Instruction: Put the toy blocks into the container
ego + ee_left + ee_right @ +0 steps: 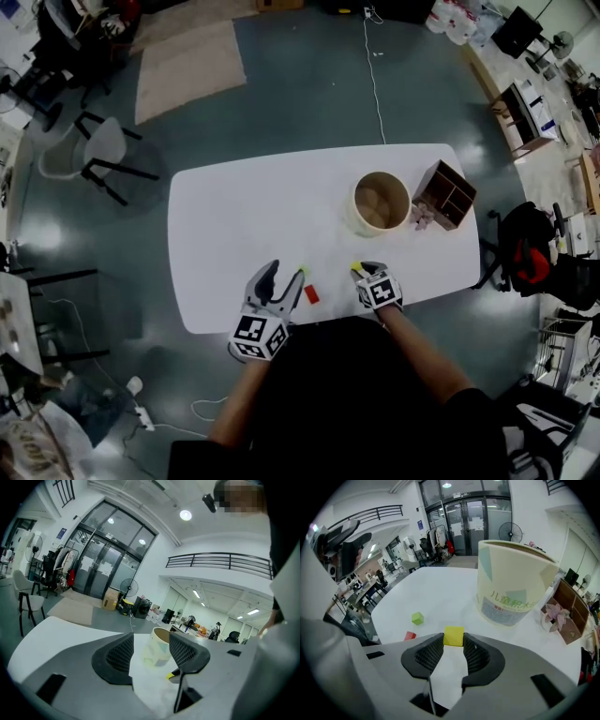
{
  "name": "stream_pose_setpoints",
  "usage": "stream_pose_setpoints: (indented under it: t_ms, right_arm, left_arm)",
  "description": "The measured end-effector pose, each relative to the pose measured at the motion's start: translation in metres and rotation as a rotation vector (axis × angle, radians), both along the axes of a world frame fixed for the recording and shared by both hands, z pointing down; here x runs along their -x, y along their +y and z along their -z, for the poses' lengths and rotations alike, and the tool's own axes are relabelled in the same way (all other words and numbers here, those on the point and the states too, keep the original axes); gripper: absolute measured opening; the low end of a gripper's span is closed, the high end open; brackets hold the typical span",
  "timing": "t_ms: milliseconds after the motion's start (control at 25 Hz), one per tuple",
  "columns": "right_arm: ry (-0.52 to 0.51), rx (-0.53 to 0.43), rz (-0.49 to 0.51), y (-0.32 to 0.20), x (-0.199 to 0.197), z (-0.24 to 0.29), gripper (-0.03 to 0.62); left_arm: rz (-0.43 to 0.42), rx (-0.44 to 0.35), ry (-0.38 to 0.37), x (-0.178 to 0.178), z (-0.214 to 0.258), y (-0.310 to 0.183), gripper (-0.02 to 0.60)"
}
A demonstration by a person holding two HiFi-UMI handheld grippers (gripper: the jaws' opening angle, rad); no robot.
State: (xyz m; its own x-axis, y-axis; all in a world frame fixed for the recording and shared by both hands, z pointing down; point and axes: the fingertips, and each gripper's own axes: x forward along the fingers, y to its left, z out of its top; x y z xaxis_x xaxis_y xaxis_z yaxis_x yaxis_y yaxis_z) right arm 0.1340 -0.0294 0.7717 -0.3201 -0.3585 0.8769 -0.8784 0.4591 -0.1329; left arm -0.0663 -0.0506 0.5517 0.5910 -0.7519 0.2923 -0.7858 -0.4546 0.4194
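Right gripper view: right gripper point(453, 641) jaws are narrow and clamped on the yellow block point(453, 634) at the tips. Past it stands the container point(513, 588), cream with printed text, open top. Green block point(417, 618) and red block point(409, 635) sit on the desk to the left, red nearer. A wooden shelf box point(569, 616) with pink flowers point(551, 613) is right of the container.

Left gripper view: left gripper point(151, 639) jaws are wide with nothing gripped; the container point(157, 651) shows far off through the gap. No blocks can be made out here. This view alone gives the glass doors point(101, 559), a floor fan point(129, 587) and a balcony railing point(220, 559).

Head view gives the layout. Both grippers are at the near desk edge, left gripper point(284, 274) and right gripper point(361, 272), with the red block point(311, 293) between them. The green block point(303, 271) is just beside the left jaw tip. The container point(361, 225) is far right with the shelf box point(448, 192) beside it.

White desk point(244, 234), grey floor, a beige rug point(187, 70), a chair point(98, 155) far left, and a cable point(375, 75) running away from the desk.
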Motion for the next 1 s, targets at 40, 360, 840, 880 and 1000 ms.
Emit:
stream_pose_setpoints:
  t_ms: [40,360,840,880,1000]
  right_arm:
    - [-0.003,-0.01,-0.001,-0.004,0.001,0.006,0.123]
    - [-0.067,-0.062,0.022,-0.028,0.015,0.05,0.123]
    - [-0.107,-0.101,0.108,-0.059,0.031,0.1,0.123]
    - [-0.108,-0.102,0.11,-0.063,0.03,0.103,0.123]
    - [-0.114,-0.103,0.112,-0.071,0.031,0.11,0.123]
  left_arm:
    - [0.0,-0.005,0.002,0.0,0.001,-0.001,0.215]
    - [0.002,-0.056,0.002,0.006,0.015,-0.011,0.215]
    - [-0.007,-0.058,0.012,0.004,0.016,-0.003,0.215]
    - [-0.008,-0.058,0.013,0.003,0.016,-0.002,0.215]
    - [-0.014,-0.06,0.015,0.002,0.015,-0.002,0.215]
